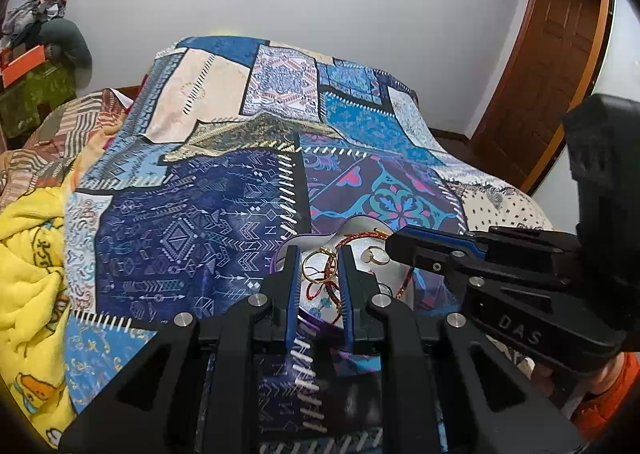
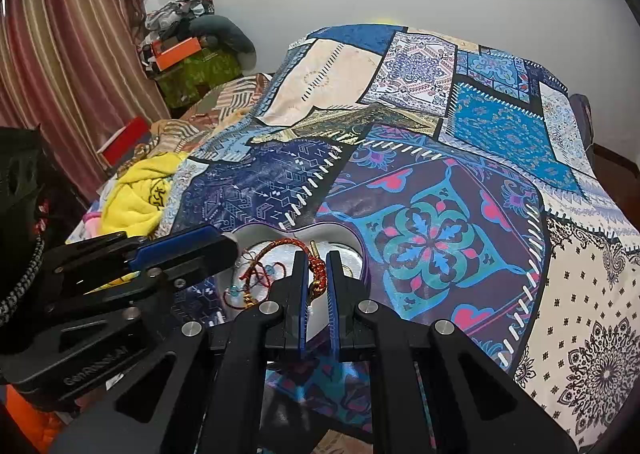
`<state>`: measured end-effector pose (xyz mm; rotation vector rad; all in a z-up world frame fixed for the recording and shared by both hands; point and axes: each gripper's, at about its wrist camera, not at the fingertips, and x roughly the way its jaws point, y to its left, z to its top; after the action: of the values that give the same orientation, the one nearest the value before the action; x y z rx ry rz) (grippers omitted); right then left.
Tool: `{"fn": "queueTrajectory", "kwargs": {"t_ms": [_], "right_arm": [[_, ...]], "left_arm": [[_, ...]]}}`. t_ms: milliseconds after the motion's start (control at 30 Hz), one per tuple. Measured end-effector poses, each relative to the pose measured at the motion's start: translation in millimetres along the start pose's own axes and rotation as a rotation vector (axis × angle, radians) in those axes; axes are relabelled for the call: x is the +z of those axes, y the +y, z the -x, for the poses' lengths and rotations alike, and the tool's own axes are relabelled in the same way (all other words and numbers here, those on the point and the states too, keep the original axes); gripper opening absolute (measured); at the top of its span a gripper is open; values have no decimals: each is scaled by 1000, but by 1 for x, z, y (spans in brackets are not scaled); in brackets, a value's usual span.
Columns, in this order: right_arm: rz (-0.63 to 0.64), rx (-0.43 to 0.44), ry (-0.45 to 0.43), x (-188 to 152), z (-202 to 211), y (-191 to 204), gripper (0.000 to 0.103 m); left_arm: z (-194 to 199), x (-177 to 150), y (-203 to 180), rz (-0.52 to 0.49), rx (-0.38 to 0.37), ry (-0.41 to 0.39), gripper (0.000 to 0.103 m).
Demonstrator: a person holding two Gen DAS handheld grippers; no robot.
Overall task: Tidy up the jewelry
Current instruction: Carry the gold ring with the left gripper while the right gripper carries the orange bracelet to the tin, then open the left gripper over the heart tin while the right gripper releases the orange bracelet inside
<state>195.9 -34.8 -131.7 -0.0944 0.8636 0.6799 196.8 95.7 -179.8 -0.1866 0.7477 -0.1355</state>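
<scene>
A heart-shaped silver box [image 1: 362, 223] [image 2: 340, 232] with a purple rim lies on the patchwork bedspread and holds jewelry. My left gripper [image 1: 319, 254] is open over it, with gold hoop rings [image 1: 316, 262] and red thread bracelets between its fingers. A gold ring [image 1: 374, 254] lies further right in the box. My right gripper [image 2: 317, 258] has its fingers narrowly apart around a red and gold braided bracelet [image 2: 318, 268]; its cord [image 2: 276, 246] curves left across the box. Each gripper shows in the other's view: the right one [image 1: 394, 244], the left one [image 2: 228, 242].
The patchwork bedspread [image 1: 224, 209] [image 2: 460, 173] covers the bed. A yellow blanket [image 1: 28, 254] [image 2: 140, 189] lies bunched at the left. Clutter and an orange box [image 2: 176, 49] stand by the striped curtain [image 2: 60, 53]. A wooden door [image 1: 548, 65] is at the right.
</scene>
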Motion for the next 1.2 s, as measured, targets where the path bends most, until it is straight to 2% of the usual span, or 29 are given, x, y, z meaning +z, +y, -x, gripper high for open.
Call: {"fn": "queueTrajectory", "kwargs": {"t_ms": [367, 467, 533, 600, 700, 867, 1200], "right_arm": [[2, -2, 28, 0, -7, -4, 8], [-7, -9, 26, 0, -4, -5, 14], [-16, -5, 7, 0, 5, -7, 23], [-14, -9, -11, 1, 12, -7, 26], [-2, -20, -38, 3, 27, -6, 26], [0, -35, -68, 4, 47, -10, 27], [-22, -78, -114, -3, 85, -31, 27]], "left_arm": [[-15, 0, 5, 10, 8, 36, 17], [-13, 1, 3, 7, 13, 38, 17], [-8, 2, 1, 7, 12, 35, 17], [-1, 3, -2, -2, 19, 23, 17], [13, 7, -9, -23, 48, -3, 17], [32, 12, -23, -41, 56, -31, 17], [54, 11, -58, -82, 51, -41, 19]]}}
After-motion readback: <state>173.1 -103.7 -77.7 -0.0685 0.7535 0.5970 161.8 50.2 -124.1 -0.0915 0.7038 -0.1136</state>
